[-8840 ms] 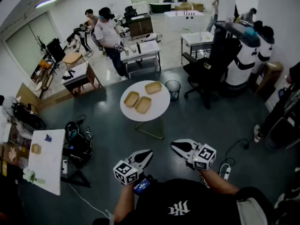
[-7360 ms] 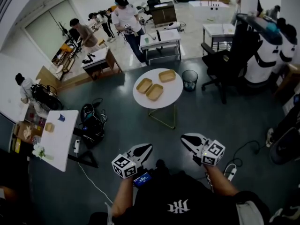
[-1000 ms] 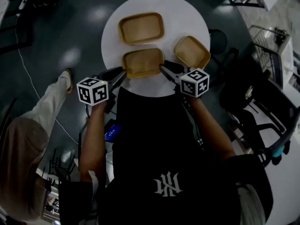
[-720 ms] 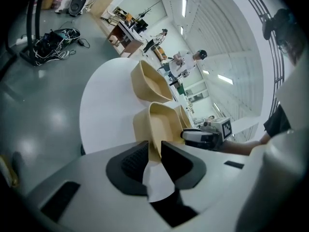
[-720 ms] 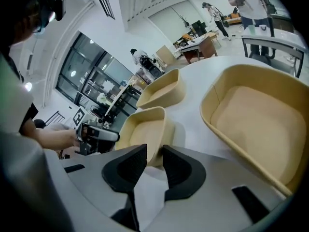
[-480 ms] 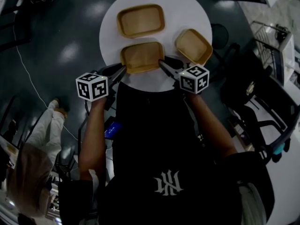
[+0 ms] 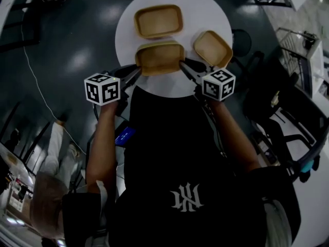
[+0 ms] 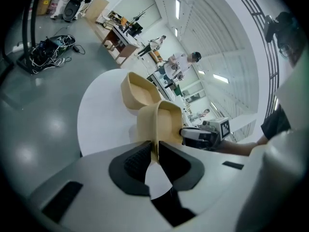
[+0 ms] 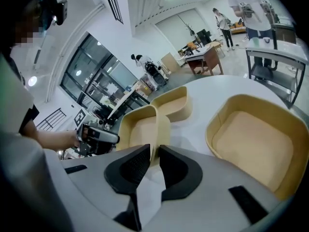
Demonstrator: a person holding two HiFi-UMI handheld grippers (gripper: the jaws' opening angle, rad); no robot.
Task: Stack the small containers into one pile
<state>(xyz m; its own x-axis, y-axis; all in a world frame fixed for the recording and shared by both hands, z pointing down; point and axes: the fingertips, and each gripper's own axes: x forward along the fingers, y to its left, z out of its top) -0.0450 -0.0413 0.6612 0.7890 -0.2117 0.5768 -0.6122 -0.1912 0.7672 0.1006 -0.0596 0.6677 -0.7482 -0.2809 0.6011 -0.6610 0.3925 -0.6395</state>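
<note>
Containers, three of them, tan and shallow, lie on a round white table point(image 7: 205, 4), and none is stacked yet. The near container point(image 7: 160, 58) is by the table's near edge. The far container point(image 7: 158, 21) is just beyond it, and the right container point(image 7: 213, 49) is off to its right. All three are apart from one another.

The near container is taken at both short ends: the left gripper point(image 7: 138, 72) on its left rim and the right gripper point(image 7: 182, 65) on its right rim. Both pairs of jaws have just been closing, and each now pinches the thin wall, one pad inside it and one outside. I judge that holding two opposite ends keeps a wide, light container level and stops it swinging on the way to another. The far container straight ahead looks the likeliest seat, being of like shape.

The head view alone gives the whole layout, but there the jaws are too small to read. The left gripper view shows the wall clamped between its own pads and the right gripper at the opposite end, with the far container behind; the right container is outside it. The right gripper view shows its own pinch, the left gripper across the container, and the right container's bare inside close by. No view settles whether the near container's base is off the table
</note>
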